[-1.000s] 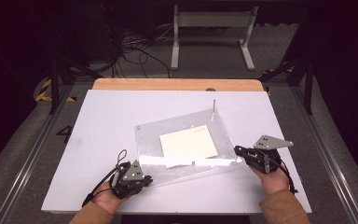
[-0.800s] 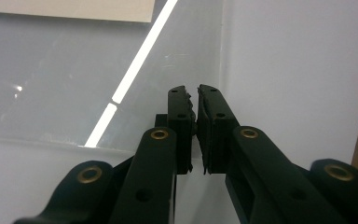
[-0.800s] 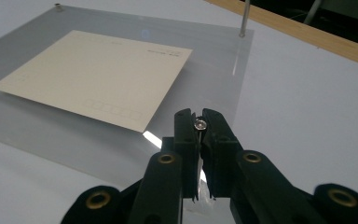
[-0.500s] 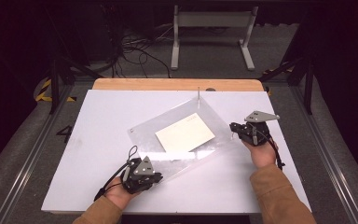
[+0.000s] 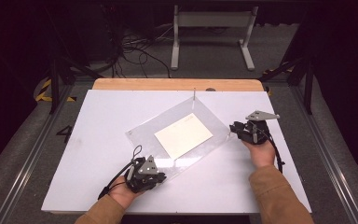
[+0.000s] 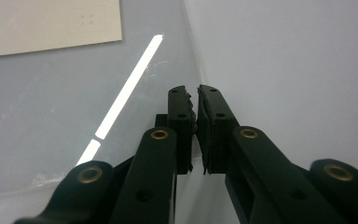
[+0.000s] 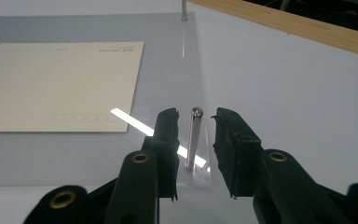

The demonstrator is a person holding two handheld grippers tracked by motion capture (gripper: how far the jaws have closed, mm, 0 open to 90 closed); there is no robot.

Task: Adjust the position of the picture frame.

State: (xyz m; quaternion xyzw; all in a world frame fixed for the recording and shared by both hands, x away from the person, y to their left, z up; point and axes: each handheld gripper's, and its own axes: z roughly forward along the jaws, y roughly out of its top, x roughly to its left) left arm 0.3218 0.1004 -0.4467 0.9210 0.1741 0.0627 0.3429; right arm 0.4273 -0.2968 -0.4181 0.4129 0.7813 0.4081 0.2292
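High view: left claw (image 5: 161,175) pinches clear sheet (image 5: 144,133); right claw (image 5: 233,128) gapes around its pin (image 7: 193,135)

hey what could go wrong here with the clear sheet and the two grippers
The right gripper is open around a thin metal pin at the clear sheet's corner; closing off-centre might tip it. The left gripper looks pinched on the sheet's edge with a narrow bite, so the sheet could slip free. If the sheet tilts, the cream paper lying on it may slide.
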